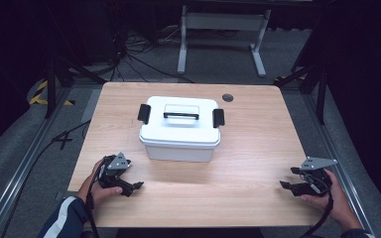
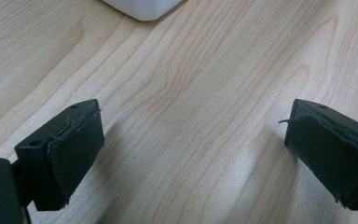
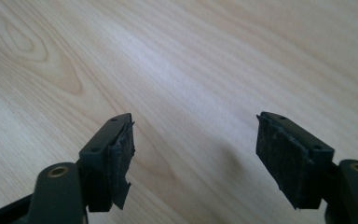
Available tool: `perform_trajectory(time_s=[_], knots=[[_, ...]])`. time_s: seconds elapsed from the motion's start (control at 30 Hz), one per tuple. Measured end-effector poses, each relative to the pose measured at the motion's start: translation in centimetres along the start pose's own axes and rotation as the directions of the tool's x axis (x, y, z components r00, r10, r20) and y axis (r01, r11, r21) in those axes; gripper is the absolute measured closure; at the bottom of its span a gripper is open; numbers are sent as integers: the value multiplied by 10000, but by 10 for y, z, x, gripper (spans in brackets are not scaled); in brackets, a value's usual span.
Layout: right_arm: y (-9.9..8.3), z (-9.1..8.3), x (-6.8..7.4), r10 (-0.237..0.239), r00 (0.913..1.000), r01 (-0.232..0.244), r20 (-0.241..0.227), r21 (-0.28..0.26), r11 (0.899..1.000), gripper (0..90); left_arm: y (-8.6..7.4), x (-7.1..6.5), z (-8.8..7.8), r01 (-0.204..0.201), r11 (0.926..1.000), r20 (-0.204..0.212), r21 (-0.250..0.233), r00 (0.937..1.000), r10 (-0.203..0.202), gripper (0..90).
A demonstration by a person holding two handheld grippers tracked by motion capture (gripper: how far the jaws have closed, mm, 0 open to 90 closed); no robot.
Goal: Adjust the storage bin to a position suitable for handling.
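While the white lidded box (image 1: 180, 130) sits mid-frame, left gripper (image 1: 132, 187) and right gripper (image 1: 288, 179) gape empty at the lower corners.

Box (image 1: 180, 131) mid-table (image 1: 258, 148), left gripper (image 1: 131, 187) front-left, right gripper (image 1: 286, 184) front-right

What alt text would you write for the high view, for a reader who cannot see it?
A white box with a closed lid, black side latches and a top handle stands on a wooden table. Nearer the camera, a person holds the left gripper and the right gripper low over the table, one at each side, both open, empty and apart from the box.
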State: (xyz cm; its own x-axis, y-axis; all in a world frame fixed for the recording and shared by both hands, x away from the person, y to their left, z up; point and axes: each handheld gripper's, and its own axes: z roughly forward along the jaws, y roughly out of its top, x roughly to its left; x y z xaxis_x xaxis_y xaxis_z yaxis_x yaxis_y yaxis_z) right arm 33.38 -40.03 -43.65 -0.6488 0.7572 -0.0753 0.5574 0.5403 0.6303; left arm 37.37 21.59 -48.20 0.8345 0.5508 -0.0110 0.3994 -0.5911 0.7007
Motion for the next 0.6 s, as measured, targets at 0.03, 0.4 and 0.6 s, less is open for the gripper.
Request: perform_trajectory(time_s=[0.03,0.4,0.6], knots=[[5,-1,0,-191,9998,191,24,0,9998,301,0,0,0,4,10000,-15,-10,10000,-4,51],[60,-10,10,-1497,9884,1489,-242,-313,9884,350,0,0,0,-1,10000,-2,11,10000,1,50],[93,-17,13,-2147,9765,2130,-196,-661,9748,382,0,0,0,4,10000,-4,12,10000,-4,51]])
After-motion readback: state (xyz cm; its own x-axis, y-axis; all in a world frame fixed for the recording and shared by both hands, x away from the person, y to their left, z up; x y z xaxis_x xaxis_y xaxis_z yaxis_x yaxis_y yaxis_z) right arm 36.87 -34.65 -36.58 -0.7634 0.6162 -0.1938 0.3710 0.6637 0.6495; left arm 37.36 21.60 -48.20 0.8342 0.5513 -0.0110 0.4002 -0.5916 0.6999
